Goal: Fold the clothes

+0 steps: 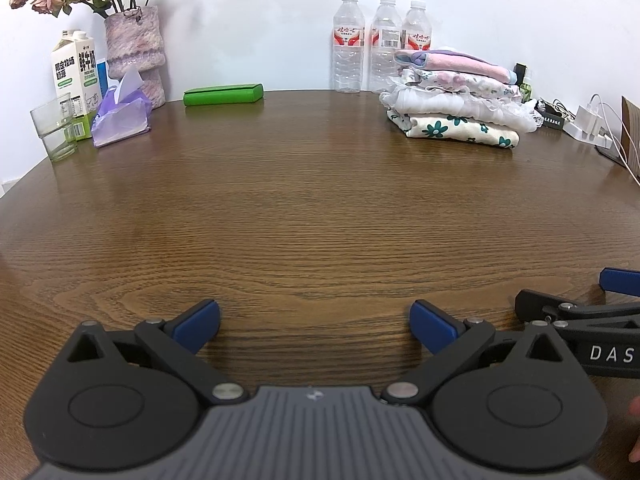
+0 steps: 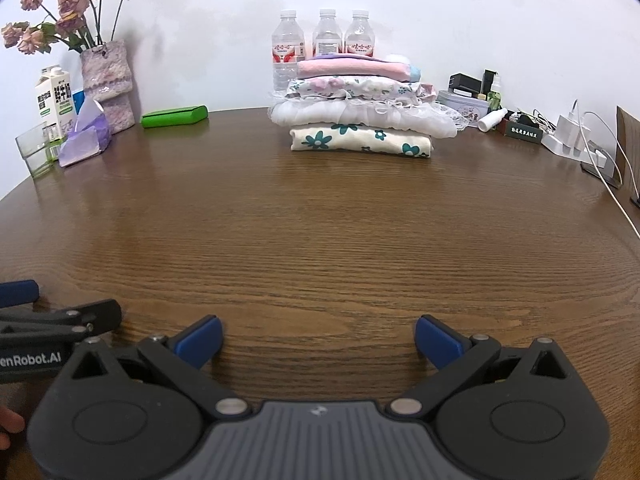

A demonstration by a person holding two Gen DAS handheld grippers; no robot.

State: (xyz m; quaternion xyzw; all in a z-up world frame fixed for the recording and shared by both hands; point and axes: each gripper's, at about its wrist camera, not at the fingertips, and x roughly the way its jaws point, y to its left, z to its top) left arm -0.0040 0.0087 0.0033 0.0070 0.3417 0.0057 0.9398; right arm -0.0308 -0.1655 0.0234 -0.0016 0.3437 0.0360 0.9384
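Observation:
A stack of several folded clothes (image 1: 452, 104) (image 2: 360, 120) rests at the far side of the brown wooden table (image 1: 304, 208) (image 2: 320, 232), a cream garment with teal flowers at the bottom and a pink one on top. My left gripper (image 1: 314, 326) hovers low over the near table edge, open, nothing between its blue pads. My right gripper (image 2: 318, 340) is beside it, likewise open and holding nothing. Each gripper shows at the edge of the other's view. Both are far from the stack.
Three water bottles (image 1: 380, 44) (image 2: 326, 40) stand behind the stack. A green case (image 1: 223, 94) (image 2: 175, 116), tissue pack (image 1: 120, 118), vase of dried flowers (image 1: 135, 52), milk carton (image 1: 76, 80) and glass (image 1: 54, 126) line the far left. Chargers and cables (image 2: 576, 136) crowd the far right.

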